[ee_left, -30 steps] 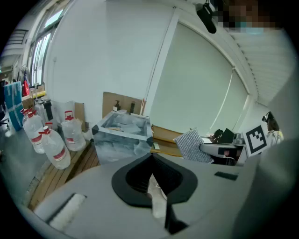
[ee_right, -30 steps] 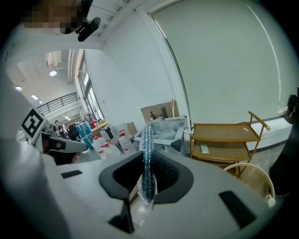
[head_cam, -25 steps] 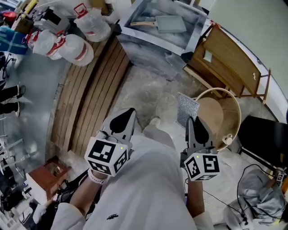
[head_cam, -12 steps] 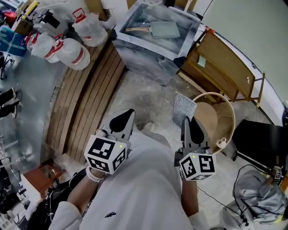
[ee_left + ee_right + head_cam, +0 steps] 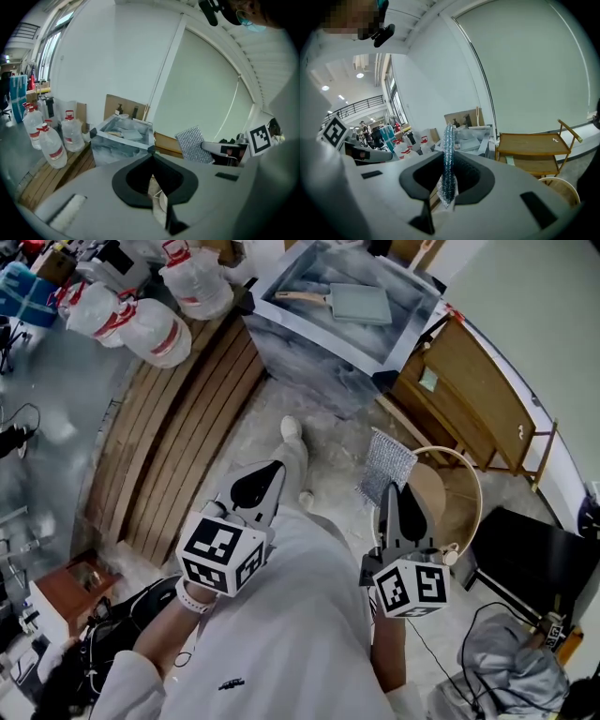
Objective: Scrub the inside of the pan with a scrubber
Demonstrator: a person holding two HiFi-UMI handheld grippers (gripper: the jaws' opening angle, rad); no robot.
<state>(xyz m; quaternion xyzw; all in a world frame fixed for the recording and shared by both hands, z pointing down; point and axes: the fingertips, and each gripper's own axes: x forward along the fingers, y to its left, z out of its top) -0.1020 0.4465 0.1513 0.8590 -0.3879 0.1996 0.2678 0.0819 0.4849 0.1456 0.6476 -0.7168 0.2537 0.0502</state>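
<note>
The person's shoe has swung forward at 12 o'clock, a step toward the square pan lying in the foil-lined basin at 1 o'clock, so scrubbing has probably not begun. The right gripper has its jaws clamped on the silvery mesh scrubber at 3 o'clock. The left gripper has its jaws closed on nothing.
</note>
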